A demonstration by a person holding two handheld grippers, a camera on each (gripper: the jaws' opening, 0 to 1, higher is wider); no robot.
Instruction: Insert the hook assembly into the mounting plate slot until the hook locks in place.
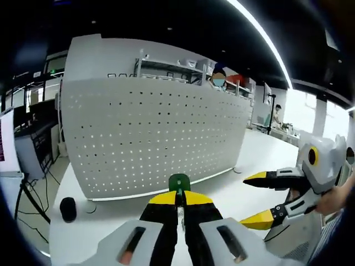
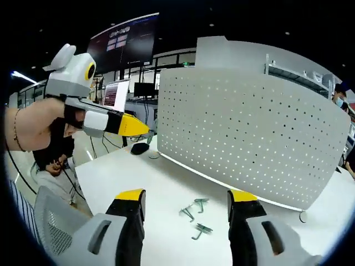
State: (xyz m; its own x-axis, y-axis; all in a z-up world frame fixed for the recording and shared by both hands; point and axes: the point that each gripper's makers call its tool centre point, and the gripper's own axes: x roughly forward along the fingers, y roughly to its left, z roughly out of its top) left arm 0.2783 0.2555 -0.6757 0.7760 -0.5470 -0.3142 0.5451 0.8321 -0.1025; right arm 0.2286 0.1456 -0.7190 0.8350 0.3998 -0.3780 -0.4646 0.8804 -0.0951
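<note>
In the left gripper view, the left gripper (image 1: 179, 200) sits low at centre, jaws closed on one green-topped hook (image 1: 179, 182) before the single perforated mounting plate (image 1: 155, 136). The right gripper (image 2: 187, 200) gapes wide and empty, three loose hooks (image 2: 195, 215) lying between its jaws on the white table (image 2: 138, 166).

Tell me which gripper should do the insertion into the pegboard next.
Left, probably. The left gripper is shut on a green hook and faces the pegboard. The right gripper is open over loose hooks on the table.
</note>
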